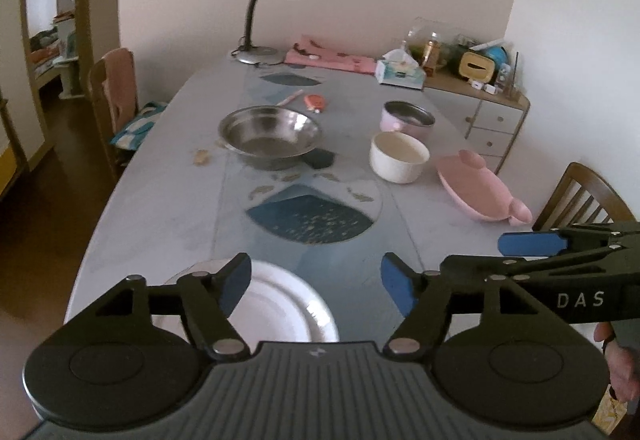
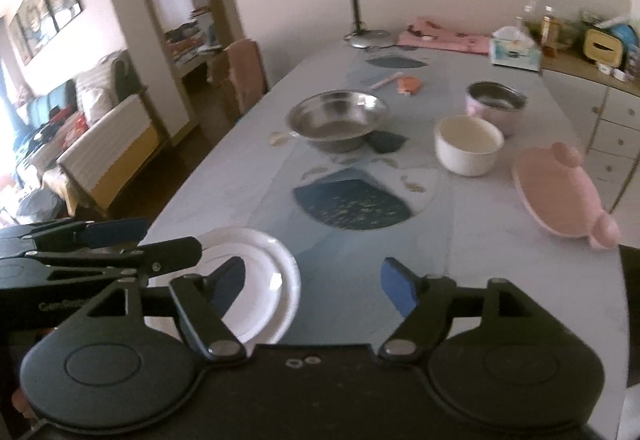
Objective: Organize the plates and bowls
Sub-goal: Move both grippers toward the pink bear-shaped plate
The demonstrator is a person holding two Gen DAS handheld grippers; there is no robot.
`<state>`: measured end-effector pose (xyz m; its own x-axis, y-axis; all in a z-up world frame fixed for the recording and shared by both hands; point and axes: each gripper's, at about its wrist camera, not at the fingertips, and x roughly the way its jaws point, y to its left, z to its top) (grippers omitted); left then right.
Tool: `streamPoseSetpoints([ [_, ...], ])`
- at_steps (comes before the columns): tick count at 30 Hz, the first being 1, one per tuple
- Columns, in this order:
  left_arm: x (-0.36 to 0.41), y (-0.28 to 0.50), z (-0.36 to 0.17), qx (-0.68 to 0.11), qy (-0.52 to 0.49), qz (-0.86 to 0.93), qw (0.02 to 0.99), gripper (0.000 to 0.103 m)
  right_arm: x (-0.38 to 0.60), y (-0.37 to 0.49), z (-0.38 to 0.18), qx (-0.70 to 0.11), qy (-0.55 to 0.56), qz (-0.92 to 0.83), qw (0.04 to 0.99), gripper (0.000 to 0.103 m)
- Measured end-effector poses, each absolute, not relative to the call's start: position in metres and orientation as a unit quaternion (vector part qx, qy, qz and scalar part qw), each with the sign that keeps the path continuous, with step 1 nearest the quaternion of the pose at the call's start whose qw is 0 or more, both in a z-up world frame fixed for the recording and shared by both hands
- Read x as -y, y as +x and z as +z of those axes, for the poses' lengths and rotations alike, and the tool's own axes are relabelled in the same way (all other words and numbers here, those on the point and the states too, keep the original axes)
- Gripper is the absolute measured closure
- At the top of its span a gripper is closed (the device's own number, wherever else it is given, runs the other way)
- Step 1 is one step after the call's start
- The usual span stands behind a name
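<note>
left gripper (image 1: 316, 286): jaws spread wide, nothing between the pads, above the near table edge
right gripper (image 2: 312, 288): jaws wide apart too, empty, just beside the left one
white plate (image 1: 280, 304): flat on the table (image 1: 160, 208), near edge, under both grippers, untouched
steel bowl (image 1: 270, 134): mid-table, upright
white bowl (image 1: 399, 156): right of steel bowl, apart
pink-sided bowl (image 1: 406, 120): just behind white bowl
pink plate (image 1: 480, 188): right edge, tilted
</note>
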<state>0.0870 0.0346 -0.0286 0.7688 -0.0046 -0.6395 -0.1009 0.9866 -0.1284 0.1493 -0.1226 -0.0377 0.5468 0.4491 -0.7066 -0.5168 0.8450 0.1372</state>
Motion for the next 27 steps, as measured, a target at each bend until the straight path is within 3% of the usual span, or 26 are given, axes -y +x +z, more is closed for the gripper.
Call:
streamPoseSetpoints([
  [7, 0.013, 0.139, -0.035, -0.344, -0.074, 0.012, 0.936, 0.025, 0.177, 0.186, -0.042, -0.388, -0.038, 0.231, 0.891, 0.009],
  [27, 0.134, 0.331, -0.07, -0.396, -0.007, -0.053, 0.917, 0.025, 0.313, 0.316, -0.107, -0.456, -0.007, 0.147, 0.878, 0.01],
])
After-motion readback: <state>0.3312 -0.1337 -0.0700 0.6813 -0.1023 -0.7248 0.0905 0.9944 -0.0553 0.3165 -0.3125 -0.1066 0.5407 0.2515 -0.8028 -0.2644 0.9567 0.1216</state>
